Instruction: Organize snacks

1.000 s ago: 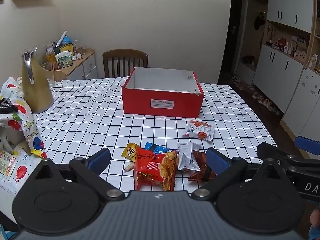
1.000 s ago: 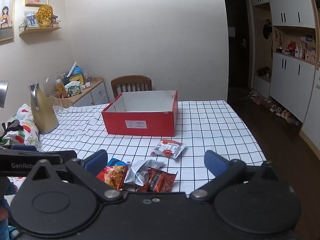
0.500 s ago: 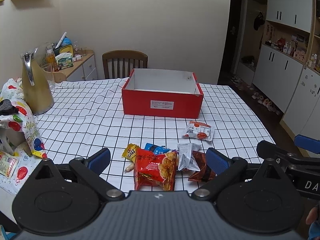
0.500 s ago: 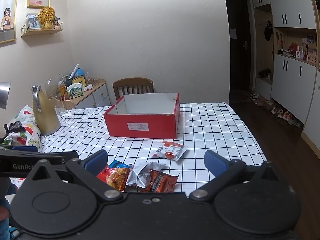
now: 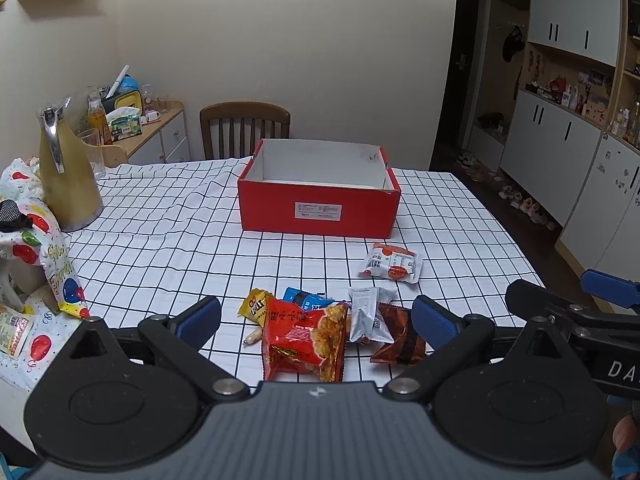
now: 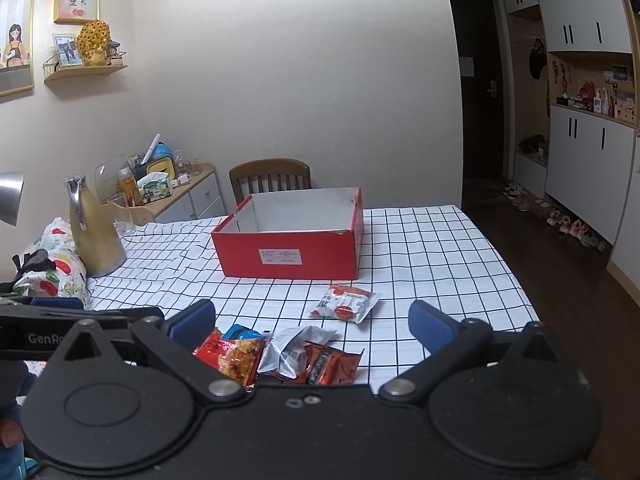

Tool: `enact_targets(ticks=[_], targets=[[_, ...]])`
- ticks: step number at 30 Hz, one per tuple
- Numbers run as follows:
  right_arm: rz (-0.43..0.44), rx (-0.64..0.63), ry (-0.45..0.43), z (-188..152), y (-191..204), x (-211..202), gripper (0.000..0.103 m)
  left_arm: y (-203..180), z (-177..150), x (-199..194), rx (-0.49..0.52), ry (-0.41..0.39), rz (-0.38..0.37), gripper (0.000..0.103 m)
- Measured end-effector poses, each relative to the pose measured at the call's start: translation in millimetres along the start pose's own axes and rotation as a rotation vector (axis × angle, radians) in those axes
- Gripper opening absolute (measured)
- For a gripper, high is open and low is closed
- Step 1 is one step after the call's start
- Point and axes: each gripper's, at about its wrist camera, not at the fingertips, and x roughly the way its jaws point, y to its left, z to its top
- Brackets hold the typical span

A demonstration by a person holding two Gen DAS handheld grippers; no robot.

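Note:
An open red box [image 5: 318, 210] with a white inside stands mid-table; it also shows in the right wrist view [image 6: 288, 254]. Near the front edge lies a pile of snacks: a red chip bag [image 5: 306, 334], a yellow packet [image 5: 254, 304], a blue packet [image 5: 306, 298], a silver packet [image 5: 368, 314] and a brown packet [image 5: 400, 338]. A white-and-red packet [image 5: 390, 266] lies apart, nearer the box. My left gripper [image 5: 316, 320] is open and empty above the pile. My right gripper [image 6: 312, 326] is open and empty, just right of the left one.
A gold jug [image 5: 66, 178] and balloon-print bags [image 5: 36, 240] stand at the table's left. A wooden chair [image 5: 244, 128] is behind the table. White cabinets [image 5: 560, 160] and shoes line the right wall. The checked tablecloth [image 5: 160, 248] is wrinkled left of the box.
Both views have shifted slightly; the right gripper has risen a little. Both grippers stay open and no snack has moved.

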Motion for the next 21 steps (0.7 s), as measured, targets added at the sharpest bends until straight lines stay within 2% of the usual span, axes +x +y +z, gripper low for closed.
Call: enact_targets(ticks=[17,21], targets=[[0.016,-0.015,-0.023,-0.4,-5.2,-0.7,0.103,-5.4,3.4,2.2,-0.02,0.018,-0.012,0.102],[0.024,-0.018,-0.021,0.8,-7.1,1.9,0.103,-5.8,4.0,2.5,-0.023,0.019,0.008,0.102]])
